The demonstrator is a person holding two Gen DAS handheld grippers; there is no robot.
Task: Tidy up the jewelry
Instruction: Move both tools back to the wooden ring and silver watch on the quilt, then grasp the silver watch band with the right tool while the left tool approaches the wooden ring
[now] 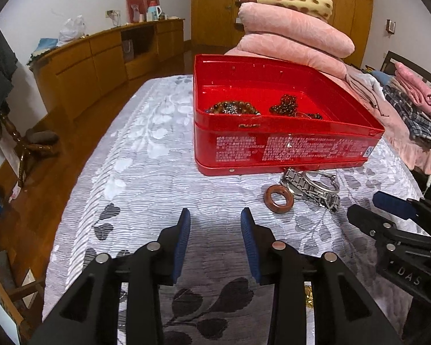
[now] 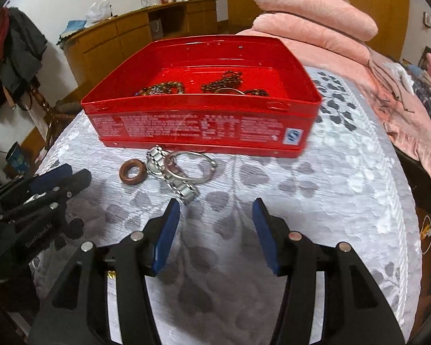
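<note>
An open red tin box (image 1: pixel 284 146) (image 2: pixel 198 128) stands on the bed and holds brown bead bracelets (image 1: pixel 232 107) (image 2: pixel 163 88) and a darker bead string (image 1: pixel 284 105) (image 2: pixel 224 82). In front of it lie a brown ring (image 1: pixel 279 198) (image 2: pixel 133 172), a silver metal watch (image 1: pixel 313 189) (image 2: pixel 175 178) and a thin silver bangle (image 2: pixel 198 166). My left gripper (image 1: pixel 215 215) is open and empty, short of the ring. My right gripper (image 2: pixel 215 204) is open and empty, just short of the watch. Each gripper shows in the other's view (image 1: pixel 388 210) (image 2: pixel 57 175).
The bed has a white quilt with grey leaf print (image 1: pixel 146 172) (image 2: pixel 316 201). Folded pink blankets (image 1: pixel 296 34) (image 2: pixel 313 14) are stacked behind the box. More folded clothes (image 1: pixel 416 100) lie at the right. A wooden cabinet (image 1: pixel 100 57) stands along the wall left of the bed.
</note>
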